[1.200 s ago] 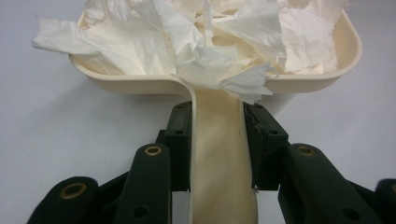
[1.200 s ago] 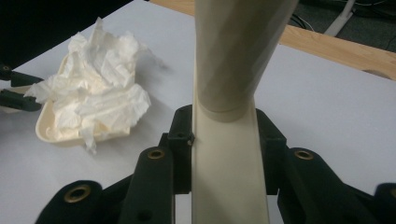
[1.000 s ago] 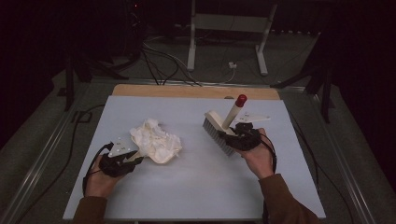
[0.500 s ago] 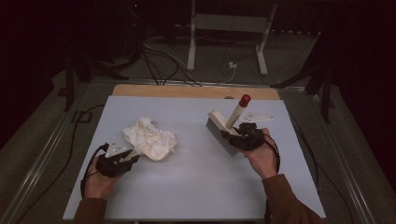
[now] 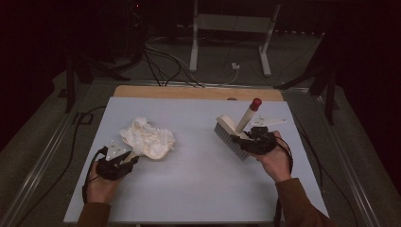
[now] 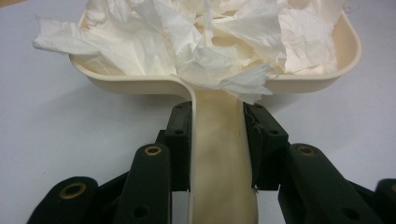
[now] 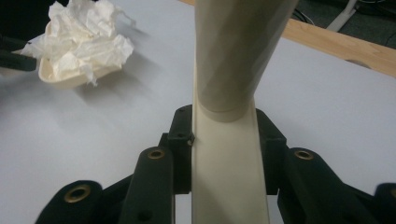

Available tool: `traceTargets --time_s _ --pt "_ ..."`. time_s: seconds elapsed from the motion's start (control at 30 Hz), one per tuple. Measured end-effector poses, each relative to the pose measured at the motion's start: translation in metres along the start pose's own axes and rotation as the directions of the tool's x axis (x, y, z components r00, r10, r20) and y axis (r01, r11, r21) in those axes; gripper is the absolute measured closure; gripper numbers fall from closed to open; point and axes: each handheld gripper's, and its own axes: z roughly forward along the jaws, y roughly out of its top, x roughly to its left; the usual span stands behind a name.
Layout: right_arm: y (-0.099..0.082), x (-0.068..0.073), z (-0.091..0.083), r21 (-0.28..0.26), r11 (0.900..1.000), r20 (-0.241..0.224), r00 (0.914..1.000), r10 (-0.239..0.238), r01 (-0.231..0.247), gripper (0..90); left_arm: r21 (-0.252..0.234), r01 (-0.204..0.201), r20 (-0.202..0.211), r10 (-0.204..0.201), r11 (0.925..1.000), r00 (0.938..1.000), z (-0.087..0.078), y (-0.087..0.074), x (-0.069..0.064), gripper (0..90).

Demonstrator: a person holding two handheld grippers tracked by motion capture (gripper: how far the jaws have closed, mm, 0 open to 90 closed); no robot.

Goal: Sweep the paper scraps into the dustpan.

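The left gripper (image 6: 217, 135) is clamped on the handle of a cream dustpan (image 6: 322, 77) heaped with crumpled tissue (image 6: 187, 42), which sits toward the tabletop's (image 5: 198, 189) left edge. The right gripper (image 7: 224, 140) is clamped on the cream hand brush (image 5: 231, 135), toward the right edge; its bristles seem to touch the surface.

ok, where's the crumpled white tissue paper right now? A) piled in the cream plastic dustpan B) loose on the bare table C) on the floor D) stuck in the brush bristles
A: the crumpled white tissue paper sits heaped inside the cream plastic dustpan, whose handle the left hand-held gripper clamps.
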Motion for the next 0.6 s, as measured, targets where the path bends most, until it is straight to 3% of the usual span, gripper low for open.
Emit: traceTargets --time_s 0.37,0.6 --pt "-0.015 -0.021 -0.012 0.032 0.9994 -0.007 0.9999 -0.011 0.011 67.0 0.003 0.047 -0.058 -0.047 0.9989 0.9973 0.003 -0.001 -0.004 67.0" --pt "-0.022 -0.037 -0.023 0.036 0.9993 -0.027 0.9996 0.011 -0.010 67.0 -0.001 0.094 -0.104 -0.094 0.9956 0.9901 0.004 -0.002 -0.006 67.0"
